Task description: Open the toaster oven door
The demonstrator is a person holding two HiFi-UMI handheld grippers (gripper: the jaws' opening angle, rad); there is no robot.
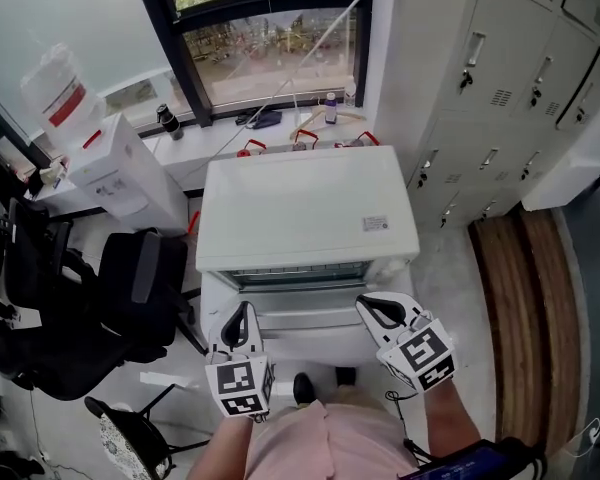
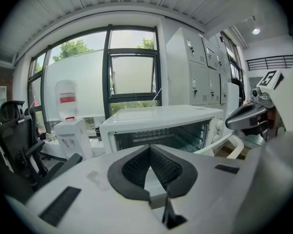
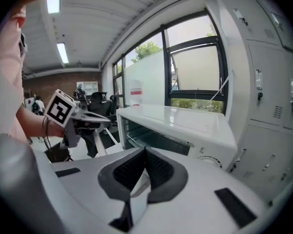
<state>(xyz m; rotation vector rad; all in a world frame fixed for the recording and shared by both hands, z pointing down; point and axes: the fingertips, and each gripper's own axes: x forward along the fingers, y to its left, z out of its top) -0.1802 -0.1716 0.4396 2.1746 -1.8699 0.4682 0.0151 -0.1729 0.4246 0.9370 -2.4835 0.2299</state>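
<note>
Scene bright and evenly lit. Daylight enters through the tall black-framed window [image 1: 270,48]; ceiling strip lights [image 3: 62,52] show lit in the right gripper view. The glossy white toaster oven [image 1: 305,213] carries a soft, even sheen. Shadows faint. Both gripper views bend strongly at the edges, with black corners and a soft near foreground. Head view sharp.

One toaster oven [image 1: 305,213] at centre. Two tools at six o'clock: the left tool [image 1: 245,310] and the right tool [image 1: 370,308]. One water dispenser [image 1: 120,173] with one jug [image 1: 60,93] at ten o'clock. Two bottles at twelve o'clock: a dark bottle [image 1: 167,120] and a clear bottle [image 1: 331,106].
</note>
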